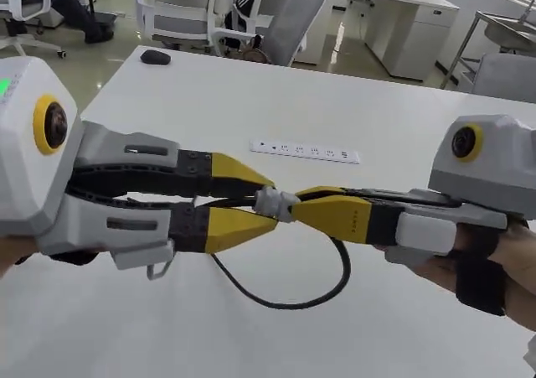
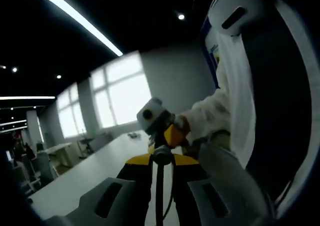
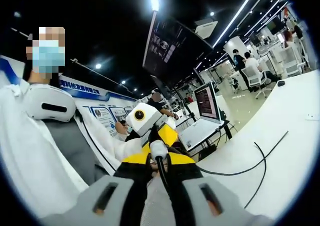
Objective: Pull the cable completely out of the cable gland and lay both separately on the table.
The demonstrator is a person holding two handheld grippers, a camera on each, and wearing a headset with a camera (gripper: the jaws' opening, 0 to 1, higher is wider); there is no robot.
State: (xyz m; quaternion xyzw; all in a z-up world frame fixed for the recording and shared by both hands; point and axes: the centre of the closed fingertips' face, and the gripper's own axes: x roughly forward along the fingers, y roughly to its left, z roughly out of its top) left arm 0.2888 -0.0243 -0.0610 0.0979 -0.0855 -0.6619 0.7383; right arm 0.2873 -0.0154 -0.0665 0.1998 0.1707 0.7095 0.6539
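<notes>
In the head view my two grippers meet tip to tip above the white table (image 1: 402, 101). The left gripper (image 1: 266, 200) is shut on the small grey cable gland (image 1: 282, 202). From the right, the right gripper (image 1: 300, 204) is shut on the black cable (image 1: 285, 302) right beside the gland. The cable hangs in a loop below both jaws, down to the table. In the left gripper view the gland (image 2: 162, 155) sits at the left gripper (image 2: 162, 162) tips, with cable (image 2: 159, 201) running back between the jaws. In the right gripper view the gland (image 3: 158, 148) sits just past the right gripper (image 3: 158, 159), and cable (image 3: 250, 168) trails over the table.
A white power strip (image 1: 306, 152) lies on the table beyond the grippers. A black mouse (image 1: 155, 57) rests near the far left edge. Office chairs (image 1: 276, 18) and a desk (image 1: 410, 18) stand behind the table.
</notes>
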